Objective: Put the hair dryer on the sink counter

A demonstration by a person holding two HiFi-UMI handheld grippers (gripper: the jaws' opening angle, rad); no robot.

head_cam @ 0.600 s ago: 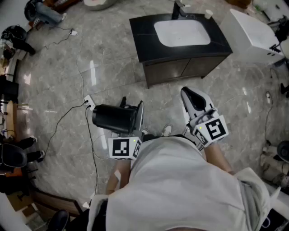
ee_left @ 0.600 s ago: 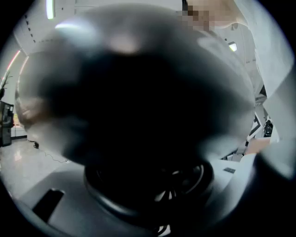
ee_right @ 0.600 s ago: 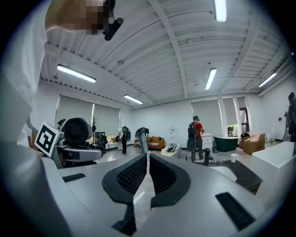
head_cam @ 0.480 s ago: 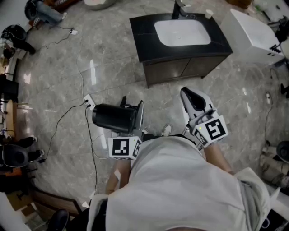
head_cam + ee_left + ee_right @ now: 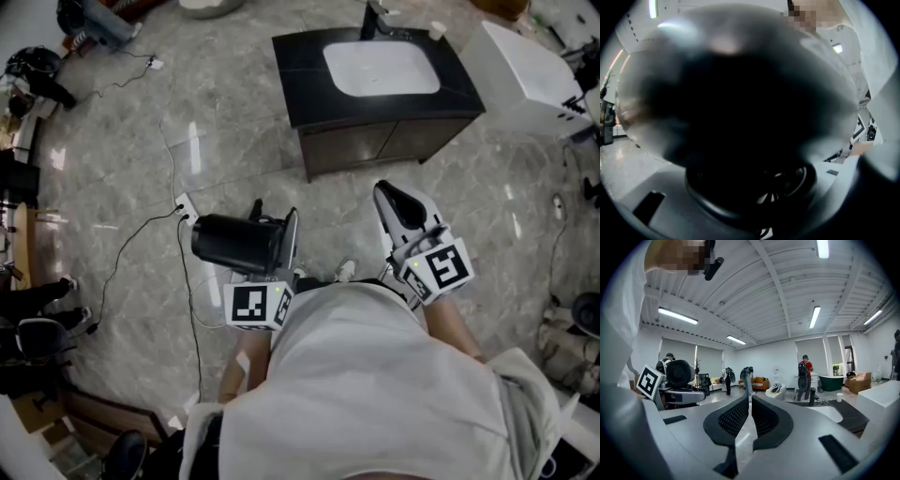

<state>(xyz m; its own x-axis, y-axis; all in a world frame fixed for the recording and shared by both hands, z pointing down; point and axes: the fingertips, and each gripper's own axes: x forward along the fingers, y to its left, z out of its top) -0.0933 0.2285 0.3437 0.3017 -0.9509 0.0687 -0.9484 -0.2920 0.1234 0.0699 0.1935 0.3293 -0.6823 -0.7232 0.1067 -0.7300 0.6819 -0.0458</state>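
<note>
A black hair dryer [image 5: 236, 244] hangs over the floor with its barrel lying crosswise, and my left gripper [image 5: 272, 219] is shut on it. In the left gripper view the hair dryer [image 5: 740, 117] fills the picture as a dark blur, and its fan grille [image 5: 774, 187] shows low down. My right gripper [image 5: 394, 199] is shut with nothing in it and points toward the sink counter [image 5: 302, 80], which stands a step ahead with a black top and a white basin [image 5: 382, 67]. In the right gripper view the jaws of the right gripper [image 5: 750, 397] meet, the hair dryer [image 5: 679, 373] is at the left and the sink counter [image 5: 851, 416] at the right.
A faucet [image 5: 370, 17] and a small white cup [image 5: 434, 28] stand at the counter's back edge. A white fixture [image 5: 525, 66] stands right of the counter. A power strip [image 5: 185, 211] with a long cable lies on the marble floor at the left. Several people [image 5: 805, 376] stand far off.
</note>
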